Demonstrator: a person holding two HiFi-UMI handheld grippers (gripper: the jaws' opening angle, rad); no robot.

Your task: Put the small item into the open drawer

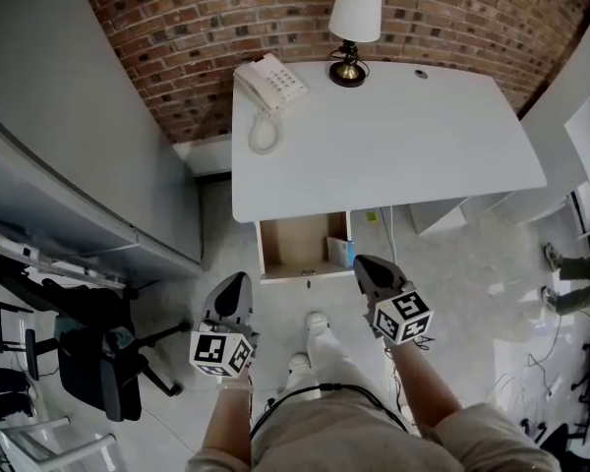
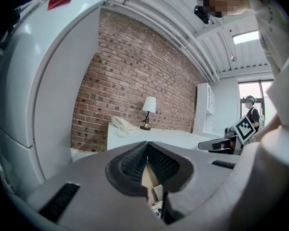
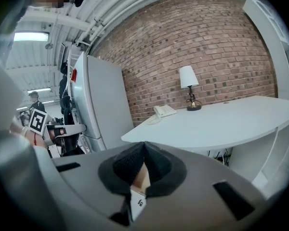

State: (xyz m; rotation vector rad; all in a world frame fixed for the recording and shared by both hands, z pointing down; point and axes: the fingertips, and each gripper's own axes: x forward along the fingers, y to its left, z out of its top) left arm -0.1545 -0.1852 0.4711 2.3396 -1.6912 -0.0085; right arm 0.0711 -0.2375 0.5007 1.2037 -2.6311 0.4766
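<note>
Small blue-and-white item (image 1: 340, 252): lying in the open drawer (image 1: 297, 247), at its right side, against the wall. Drawer pulled out from under the front edge of the white desk (image 1: 393, 155). Right gripper (image 1: 364, 264) just before the drawer's right front corner, jaws closed on nothing, pads meeting in the right gripper view (image 3: 143, 146). Left gripper (image 1: 238, 283) further left and apart from the drawer, jaws likewise pressed together and empty (image 2: 147, 146). On the desk's far edge, telephone (image 1: 270, 84) and lamp (image 1: 354, 28), backed by brick wall (image 1: 177, 28).
</note>
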